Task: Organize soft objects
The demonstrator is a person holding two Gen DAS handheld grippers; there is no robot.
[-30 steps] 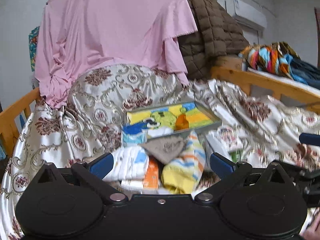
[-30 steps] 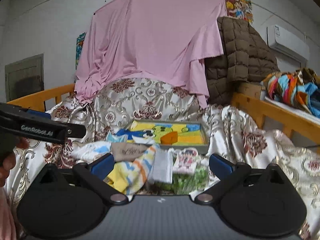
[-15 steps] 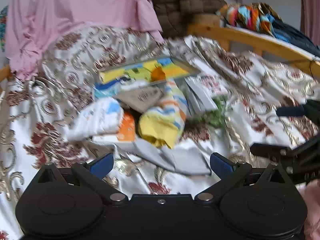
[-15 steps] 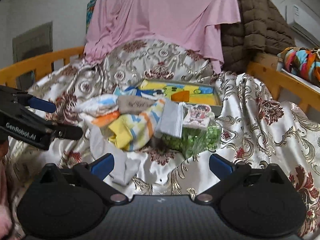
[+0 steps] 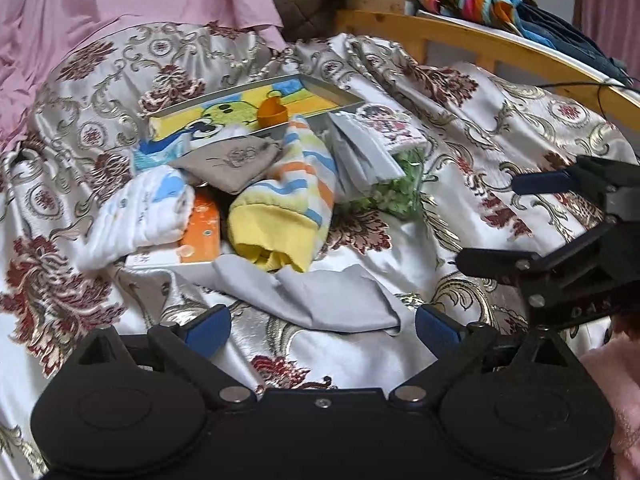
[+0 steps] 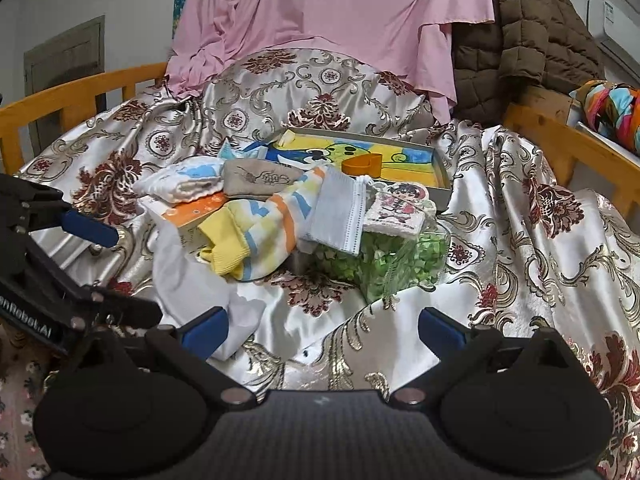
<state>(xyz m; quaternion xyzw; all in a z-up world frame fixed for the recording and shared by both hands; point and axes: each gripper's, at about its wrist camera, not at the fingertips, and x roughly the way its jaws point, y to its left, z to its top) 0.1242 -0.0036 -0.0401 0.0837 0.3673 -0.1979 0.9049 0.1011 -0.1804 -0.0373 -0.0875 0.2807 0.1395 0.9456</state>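
Observation:
A heap of soft items lies on the floral satin bedspread (image 5: 460, 128): a yellow striped sock (image 5: 284, 208) (image 6: 256, 232), a white and blue cloth (image 5: 140, 208) (image 6: 184, 184), a taupe pouch (image 5: 232, 160) (image 6: 256, 178), a grey face mask (image 6: 340, 212) and a flat grey cloth (image 5: 320, 292). Behind them sits a cartoon-printed tray (image 5: 248, 108) (image 6: 384, 156). My left gripper (image 5: 322, 326) is open just short of the grey cloth, holding nothing. My right gripper (image 6: 322, 326) is open over bare bedspread in front of the heap.
A clear bag of green bits (image 6: 384, 260) and an orange and white box (image 5: 200, 228) lie in the heap. An orange cup (image 5: 272, 112) stands in the tray. Wooden bed rails (image 6: 80, 92) run along both sides. Pink cloth (image 6: 328, 8) and a brown quilted jacket (image 6: 524, 40) hang behind.
Both grippers have tilted down and moved closer to the heap, so the pile now fills more of each view. Both stay open; nothing was picked up.

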